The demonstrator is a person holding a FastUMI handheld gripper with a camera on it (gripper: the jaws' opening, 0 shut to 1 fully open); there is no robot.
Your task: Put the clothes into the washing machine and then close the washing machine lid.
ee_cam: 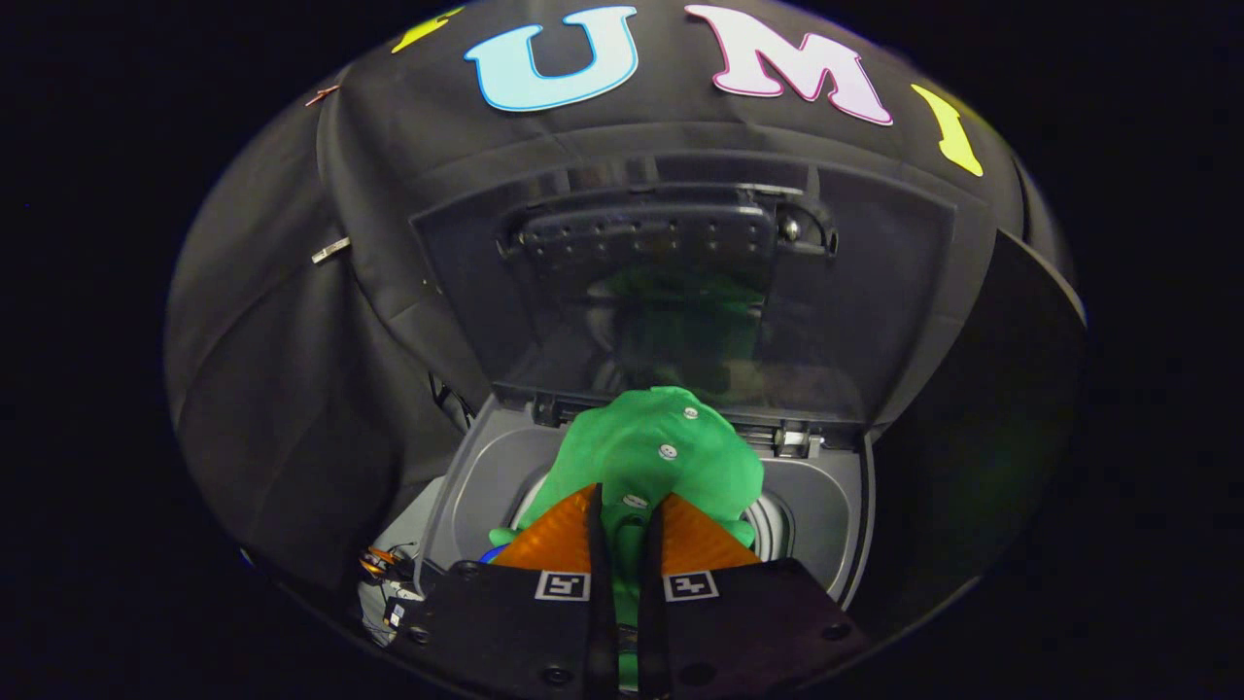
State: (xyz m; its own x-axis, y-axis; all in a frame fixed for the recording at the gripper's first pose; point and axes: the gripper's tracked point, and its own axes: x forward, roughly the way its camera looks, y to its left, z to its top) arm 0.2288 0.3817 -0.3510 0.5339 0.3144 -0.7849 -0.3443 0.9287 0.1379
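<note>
Green garment [661, 457] with white buttons is hanging bunched over the washing machine [836, 515] opening, just ahead of and between the fingers. Gripper [627, 520] fingers are sitting narrow, both pressing on a fold of the cloth. Machine lid [875, 282] is standing upright at the far side, reflecting the green fabric.

Black cloth wall [292, 389], small clip [330, 251] pinned on it, possibly loose wires [389, 574] low beside it
</note>
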